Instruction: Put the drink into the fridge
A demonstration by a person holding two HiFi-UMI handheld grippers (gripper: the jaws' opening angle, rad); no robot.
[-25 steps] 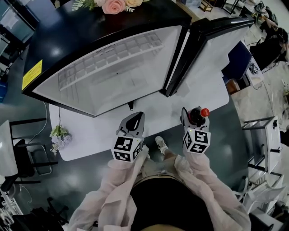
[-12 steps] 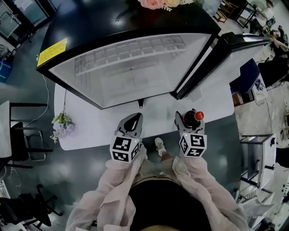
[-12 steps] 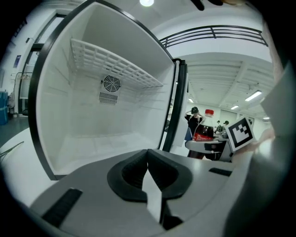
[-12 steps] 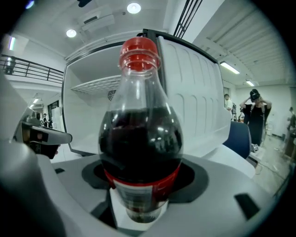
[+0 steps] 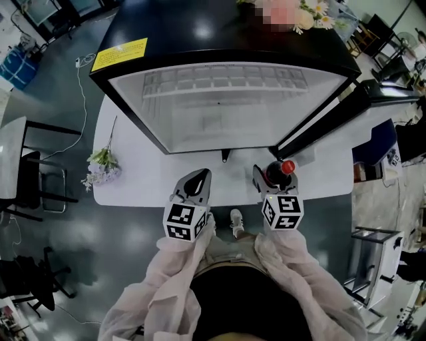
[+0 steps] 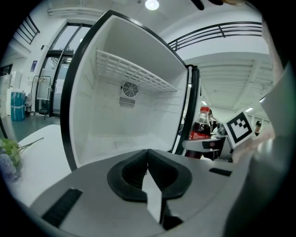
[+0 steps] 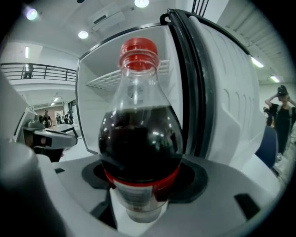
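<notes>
A cola bottle (image 5: 278, 172) with a red cap stands upright in my right gripper (image 5: 271, 182), which is shut on its lower body. In the right gripper view the bottle (image 7: 141, 139) fills the middle, with the jaws of the right gripper (image 7: 141, 179) round it. My left gripper (image 5: 197, 181) is beside it on the left, shut and empty; its pads meet in the left gripper view (image 6: 148, 155). The fridge (image 5: 226, 113) stands open just ahead of both, its white inside (image 6: 125, 120) bare under a wire shelf (image 6: 134, 74). Its door (image 5: 346, 113) hangs open on the right.
The fridge sits on a white platform (image 5: 133, 193) with a bunch of artificial flowers (image 5: 100, 166) at its left end. A chair (image 5: 33, 180) stands further left, a metal rack (image 5: 373, 260) at the right. More flowers (image 5: 313, 14) lie on the fridge top.
Both grippers have swung round with the person, so the fridge's open front now faces them more squarely. The bottle stays held in the right gripper; the left stays shut.
</notes>
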